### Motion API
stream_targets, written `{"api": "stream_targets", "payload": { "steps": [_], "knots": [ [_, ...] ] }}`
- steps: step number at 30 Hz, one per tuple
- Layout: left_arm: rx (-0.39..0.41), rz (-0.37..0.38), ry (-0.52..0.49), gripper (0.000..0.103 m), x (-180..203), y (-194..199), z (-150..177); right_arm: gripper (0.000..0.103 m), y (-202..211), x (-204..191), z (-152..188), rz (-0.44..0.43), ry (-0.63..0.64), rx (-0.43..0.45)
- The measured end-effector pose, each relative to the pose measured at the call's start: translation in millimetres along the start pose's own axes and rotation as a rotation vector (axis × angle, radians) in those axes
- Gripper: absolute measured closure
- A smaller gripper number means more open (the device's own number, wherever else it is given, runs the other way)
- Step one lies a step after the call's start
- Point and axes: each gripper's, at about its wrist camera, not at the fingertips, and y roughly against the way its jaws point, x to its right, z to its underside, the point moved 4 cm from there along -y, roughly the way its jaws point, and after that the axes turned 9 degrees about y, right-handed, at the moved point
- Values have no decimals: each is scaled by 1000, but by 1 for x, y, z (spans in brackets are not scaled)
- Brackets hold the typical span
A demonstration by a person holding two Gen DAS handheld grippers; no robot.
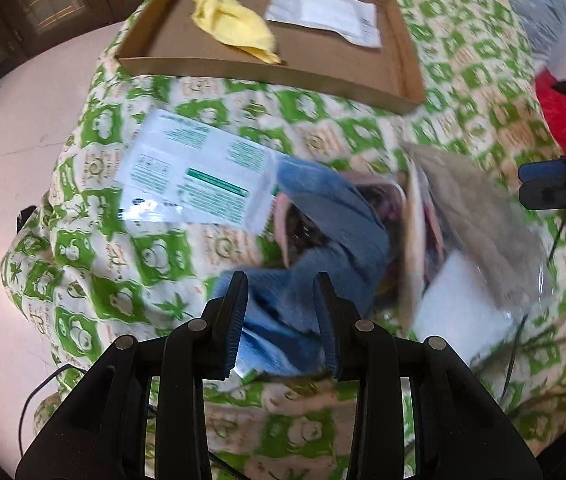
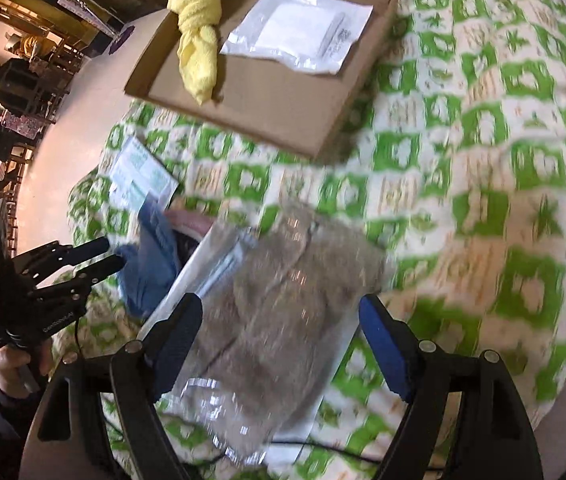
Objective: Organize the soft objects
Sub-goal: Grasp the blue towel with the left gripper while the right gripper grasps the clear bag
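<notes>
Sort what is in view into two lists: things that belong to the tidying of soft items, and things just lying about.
Belongs to the job:
- cardboard tray
- yellow cloth in the tray
- white packet in the tray
- blue cloth
- bagged grey-brown item
- printed white packet

Just lying about:
- green patterned cover
- black cable
- red fuzzy thing at the edge

a green-and-cream patterned bedsheet (image 1: 155,264) covers the surface and hangs in folds at its edge. beyond it lies a pale, glossy floor (image 1: 23,140). thin black cables (image 1: 517,344) trail across the sheet near its lower edge. in the right wrist view, a dim room with dark wooden furniture (image 2: 15,80) fills the far left background.
</notes>
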Motion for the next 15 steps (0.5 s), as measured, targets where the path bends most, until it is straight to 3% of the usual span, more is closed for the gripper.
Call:
{"api": "stream_targets", "payload": {
  "steps": [4, 7, 12, 15],
  "knots": [
    [-14, 0, -57, 71, 18, -2, 7, 22, -7, -9, 10, -64, -18, -40],
    [-35, -1, -104, 71, 31, -10, 9, 22, -12, -11, 14, -44, -14, -60],
    [-35, -65, -189, 67, 47, -17, 16, 22, -20, -12, 16, -45, -26, -76],
    [-44, -45, -188, 67, 50, -16, 17, 22, -22, -9, 18, -53, -43, -87]
  ]
}}
